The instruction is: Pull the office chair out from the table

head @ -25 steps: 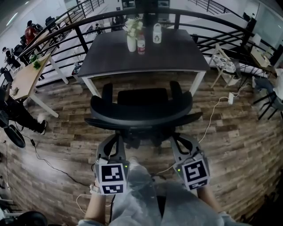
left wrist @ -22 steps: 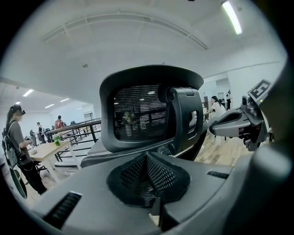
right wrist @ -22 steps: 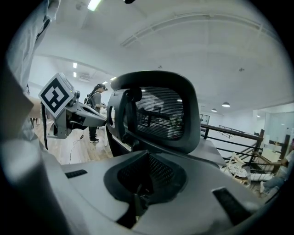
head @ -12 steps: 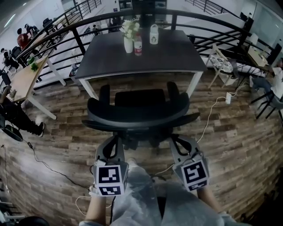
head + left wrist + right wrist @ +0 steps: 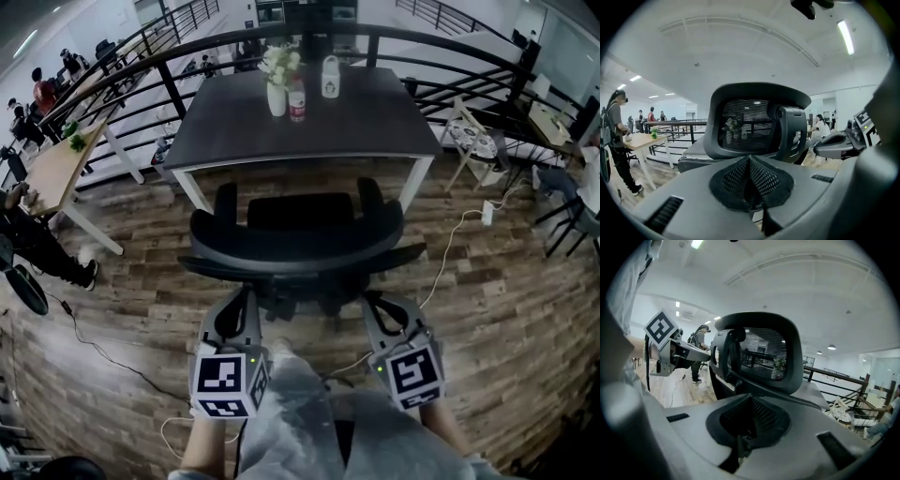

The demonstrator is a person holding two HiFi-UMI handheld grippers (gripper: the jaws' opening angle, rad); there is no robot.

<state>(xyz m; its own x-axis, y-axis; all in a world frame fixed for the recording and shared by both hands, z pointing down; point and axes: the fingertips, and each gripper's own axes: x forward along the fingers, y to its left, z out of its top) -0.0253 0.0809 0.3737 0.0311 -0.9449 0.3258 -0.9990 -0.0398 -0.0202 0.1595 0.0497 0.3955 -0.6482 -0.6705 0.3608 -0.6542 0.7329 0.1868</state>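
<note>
Head view: office chair just in front of the dark tabletop — backrest toward the person.
Left hand-held gripper: jaws closed, empty, just behind the backrest.
Right hand-held gripper: likewise closed — empty.

Grey-bodied left gripper and right gripper, jaws lined in black mesh, each bear a cube of black-and-white square markers and a green light; light grey trousers at lower centre.
</note>
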